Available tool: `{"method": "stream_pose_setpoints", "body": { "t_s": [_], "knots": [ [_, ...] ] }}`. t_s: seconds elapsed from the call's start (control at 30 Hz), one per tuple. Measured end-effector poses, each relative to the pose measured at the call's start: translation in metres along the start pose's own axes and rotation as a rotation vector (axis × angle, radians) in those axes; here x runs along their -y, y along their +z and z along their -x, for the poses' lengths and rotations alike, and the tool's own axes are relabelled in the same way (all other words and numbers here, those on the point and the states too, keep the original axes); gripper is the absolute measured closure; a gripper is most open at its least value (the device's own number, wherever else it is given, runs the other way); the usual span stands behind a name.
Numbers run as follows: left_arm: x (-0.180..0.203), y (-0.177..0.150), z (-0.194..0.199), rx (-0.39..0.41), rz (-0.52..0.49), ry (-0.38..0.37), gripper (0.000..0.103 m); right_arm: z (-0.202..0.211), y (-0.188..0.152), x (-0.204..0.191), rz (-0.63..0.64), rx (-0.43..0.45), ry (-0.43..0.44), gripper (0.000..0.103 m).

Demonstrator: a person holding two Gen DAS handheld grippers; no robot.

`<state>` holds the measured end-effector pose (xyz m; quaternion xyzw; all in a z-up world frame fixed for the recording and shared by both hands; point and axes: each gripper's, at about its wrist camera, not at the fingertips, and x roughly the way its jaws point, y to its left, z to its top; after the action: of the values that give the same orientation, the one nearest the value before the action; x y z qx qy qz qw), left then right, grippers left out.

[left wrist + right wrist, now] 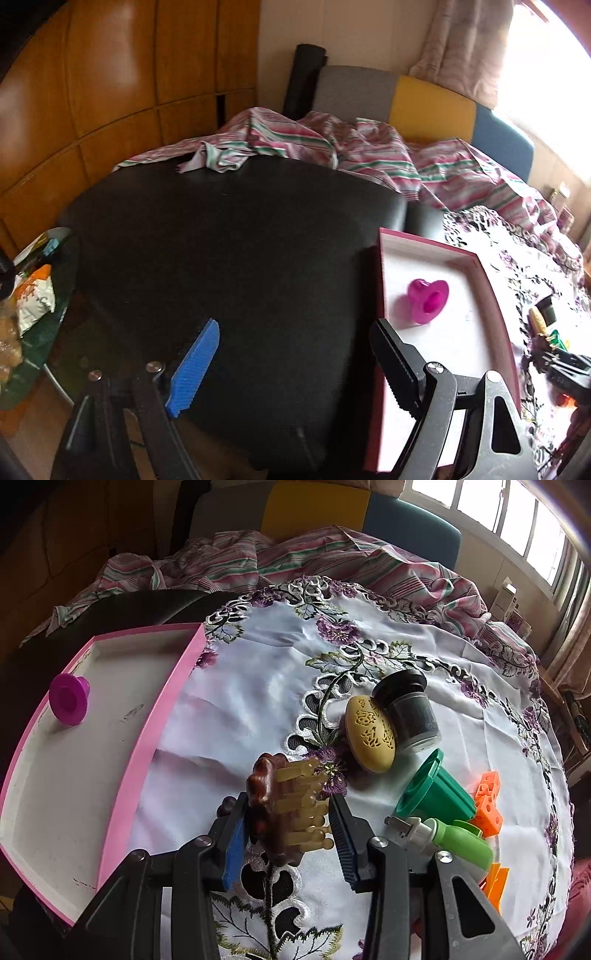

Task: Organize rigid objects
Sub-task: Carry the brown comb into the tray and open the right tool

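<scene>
Brown toothed massage comb (284,805), dark glossy back with tan round-tipped pegs: nearest item, lying on the white embroidered tablecloth (258,686) and clamped between the narrowed jaws of the right gripper (288,834), one pad on its brown back, the other against the peg tips. Just right of it lie a green spray bottle (458,838), a green plastic funnel-shaped cup (432,794) and orange perforated blocks (487,805); farther off, a tan carved oval case (371,734) touches a dark jar with a black lid (406,709). To the left stands the pink-rimmed shallow tray with a white floor (155,716), holding only a magenta plastic spool-like piece (70,698) near its far left corner. The left gripper (295,362) hangs empty, jaws wide, over the black tabletop (221,240) beside the tray's left rim. Farthest lies a striped pink-and-green cloth (332,147).

Hazards, as judged: the grip bears on rounded peg tips, so the comb may pivot or slip when lifted; how firmly the pad seats on the pegs is hard to tell. A low carry could catch the tray's near wall or drag the cloth, disturbing the neighbouring objects.
</scene>
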<state>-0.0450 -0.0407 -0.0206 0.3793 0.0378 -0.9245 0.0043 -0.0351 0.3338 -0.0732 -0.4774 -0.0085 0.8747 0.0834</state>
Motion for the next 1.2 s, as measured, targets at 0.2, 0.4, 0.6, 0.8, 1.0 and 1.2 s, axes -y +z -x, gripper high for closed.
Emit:
{"method": "stream_pose_setpoints", "body": {
  "t_s": [0.2, 0.4, 0.6, 0.8, 1.0, 1.2],
  "knots": [
    [-0.019, 0.0, 0.001, 0.002, 0.029, 0.042, 0.019, 0.023, 0.019, -0.016, -0.025, 0.077, 0.048, 0.061],
    [-0.033, 0.0, 0.003, 0.004, 0.052, 0.069, 0.019, 0.042, 0.041, -0.063, 0.023, 0.158, 0.145, 0.061],
    [-0.039, 0.001, 0.003, 0.007, 0.062, 0.078, 0.017, 0.035, 0.058, -0.108, 0.072, 0.163, 0.206, 0.061],
    [-0.042, -0.003, -0.002, -0.011, 0.069, 0.074, 0.017, -0.002, 0.069, -0.139, 0.087, 0.089, 0.202, 0.061],
    [-0.039, -0.009, -0.009, -0.04, 0.063, 0.052, 0.017, -0.029, 0.075, -0.149, 0.054, 0.032, 0.222, 0.059],
    [-0.028, -0.012, -0.008, -0.036, 0.028, 0.04, 0.015, -0.026, 0.076, -0.146, 0.041, 0.034, 0.242, 0.057]
  ]
}}
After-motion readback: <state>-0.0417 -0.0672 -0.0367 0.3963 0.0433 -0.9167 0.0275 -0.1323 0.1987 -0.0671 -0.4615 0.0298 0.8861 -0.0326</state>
